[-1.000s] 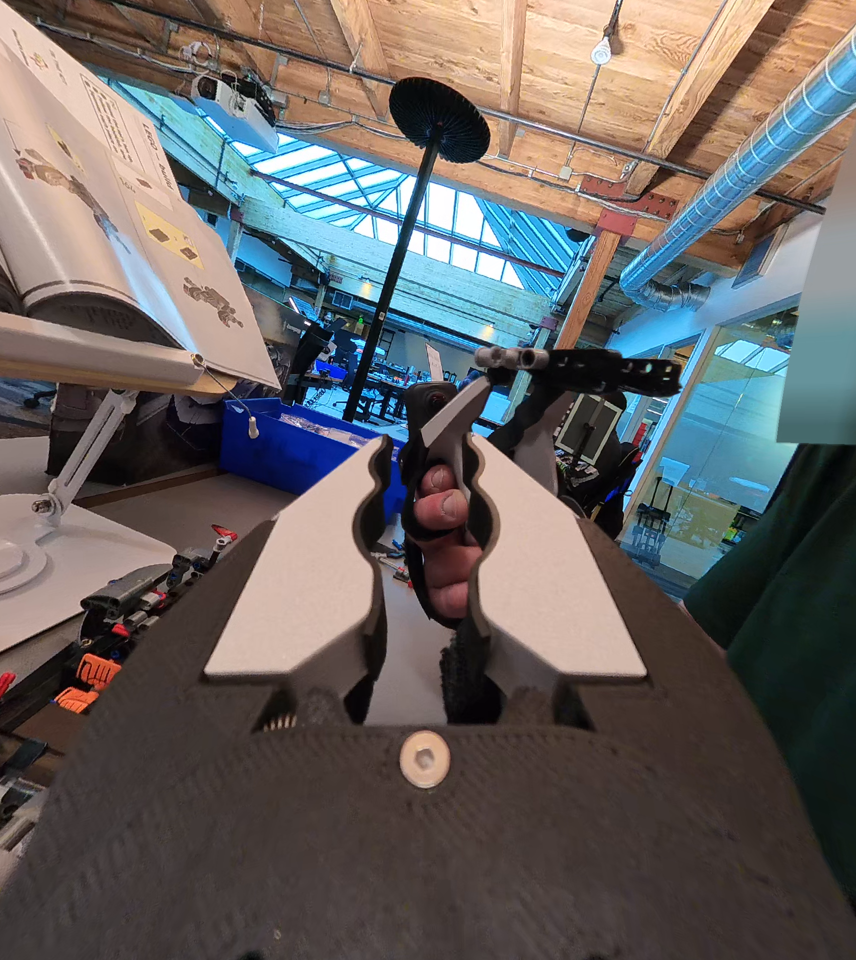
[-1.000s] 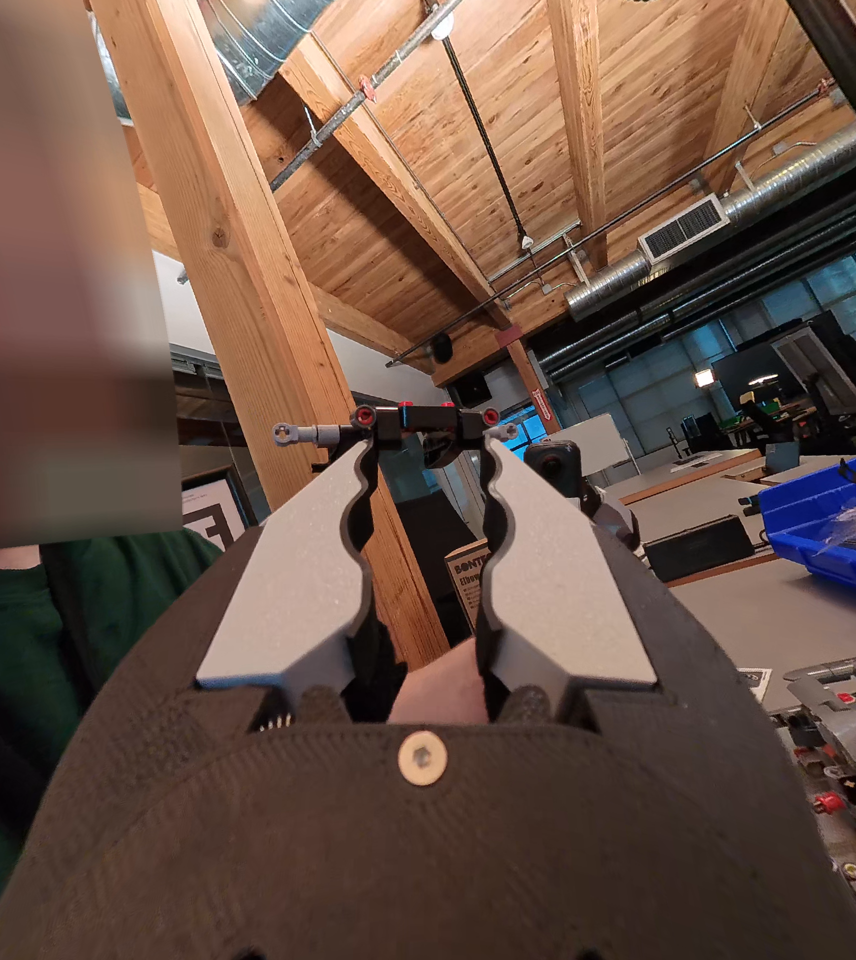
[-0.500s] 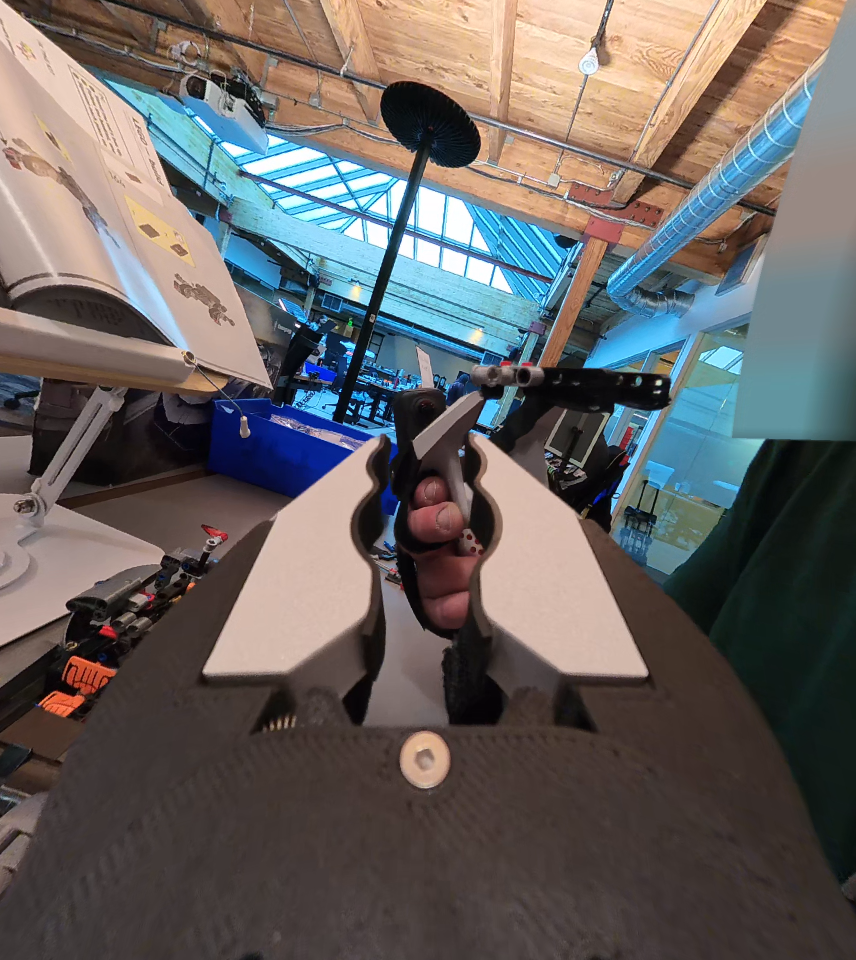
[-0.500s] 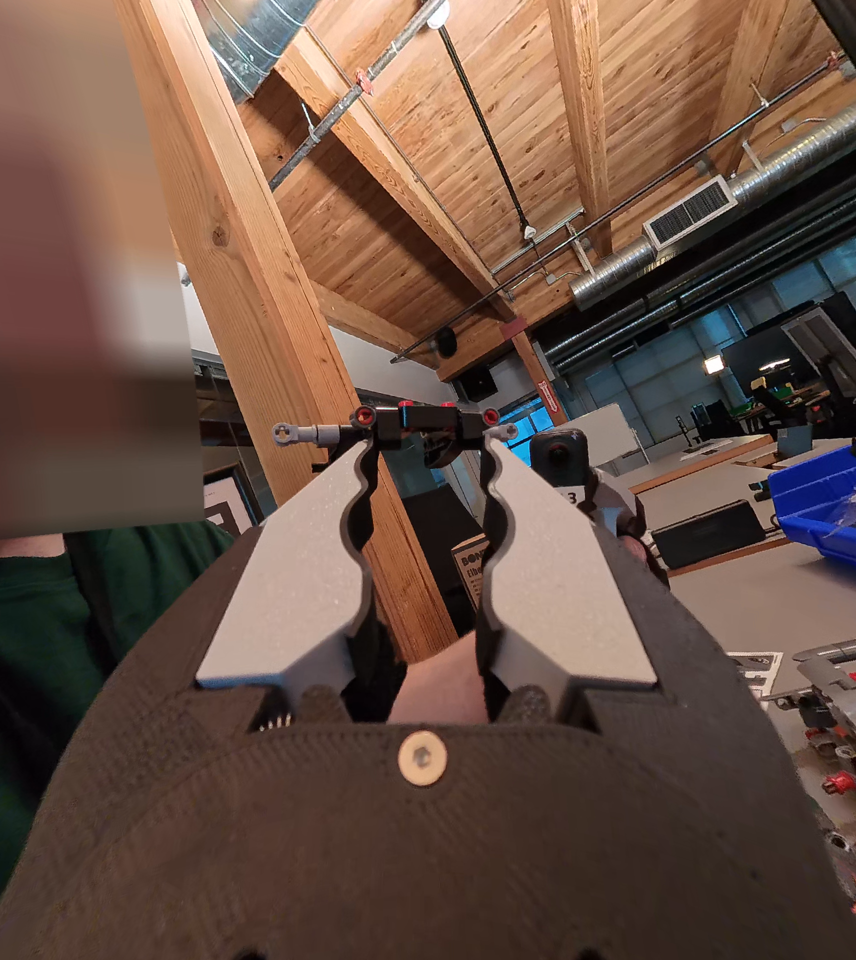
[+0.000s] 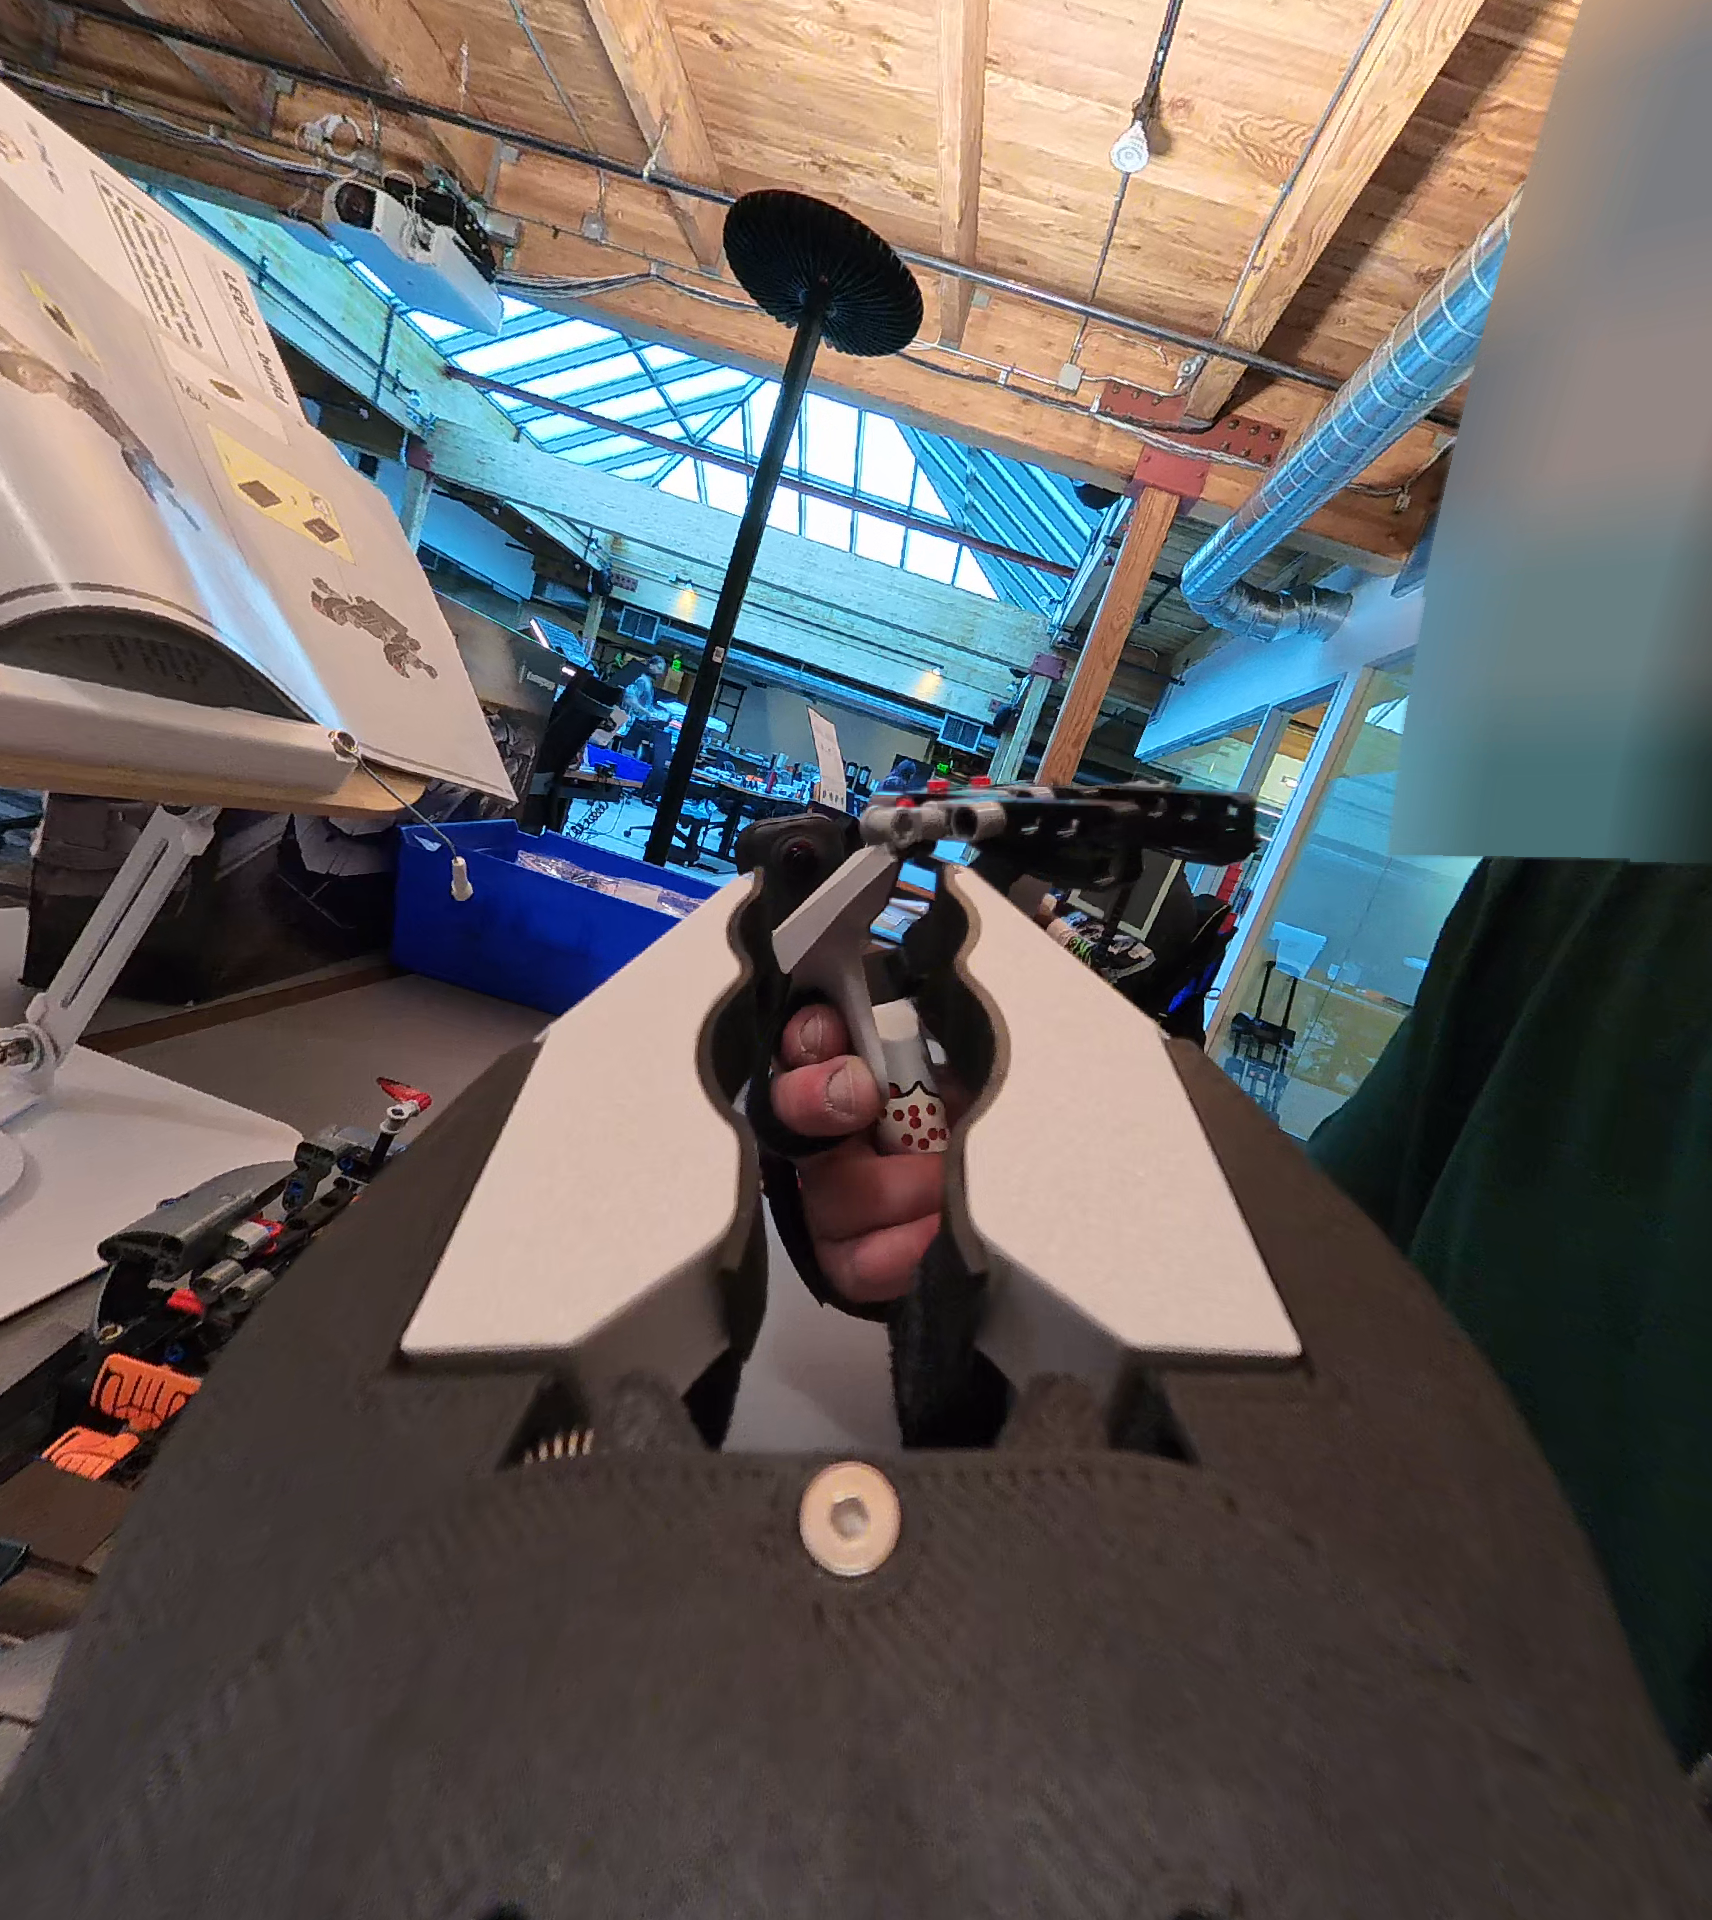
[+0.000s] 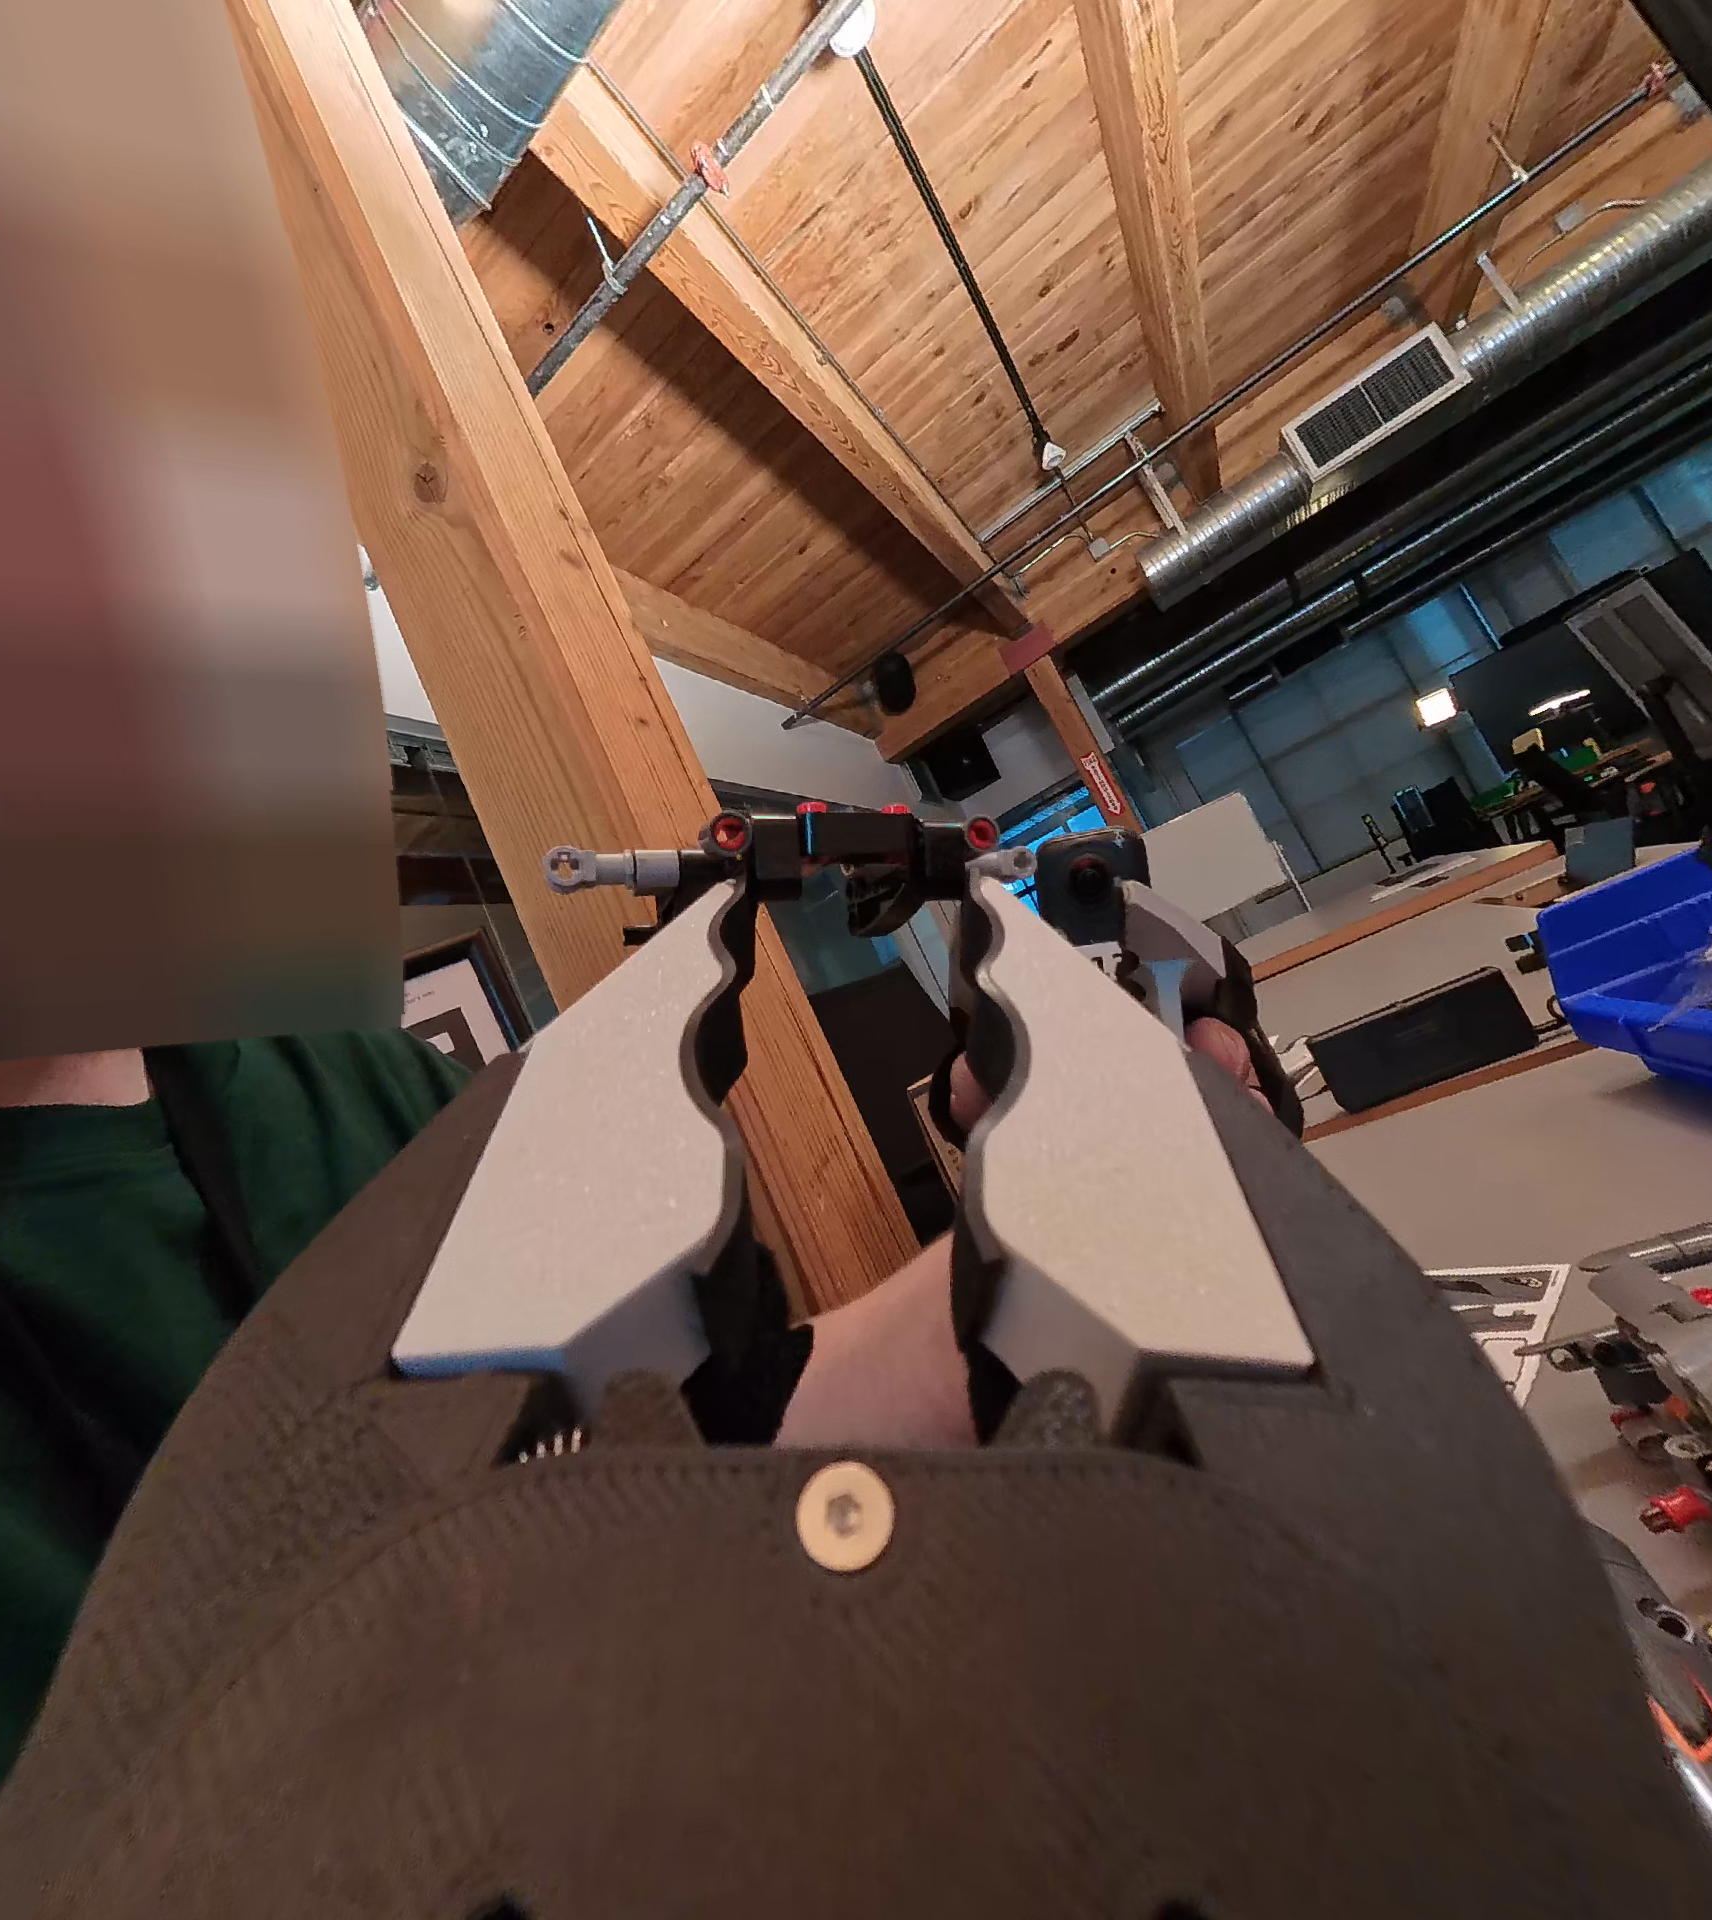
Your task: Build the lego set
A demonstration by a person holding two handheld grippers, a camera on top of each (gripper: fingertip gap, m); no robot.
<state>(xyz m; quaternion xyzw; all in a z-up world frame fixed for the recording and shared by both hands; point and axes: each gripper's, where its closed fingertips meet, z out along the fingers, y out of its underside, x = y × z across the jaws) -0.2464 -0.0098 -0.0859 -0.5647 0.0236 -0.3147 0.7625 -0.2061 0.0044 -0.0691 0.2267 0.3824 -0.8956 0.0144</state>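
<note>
My right gripper clamps its fingers on a black lego subassembly, raised clear of the surface for inspection; my left gripper waits beside it, fingers apart, empty.

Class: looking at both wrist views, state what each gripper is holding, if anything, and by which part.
The right gripper holds the black lego assembly by its middle, ends sticking out sideways. The left gripper holds nothing.

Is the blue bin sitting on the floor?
No, the blue bin rests on the grey table, behind the book stand.
</note>
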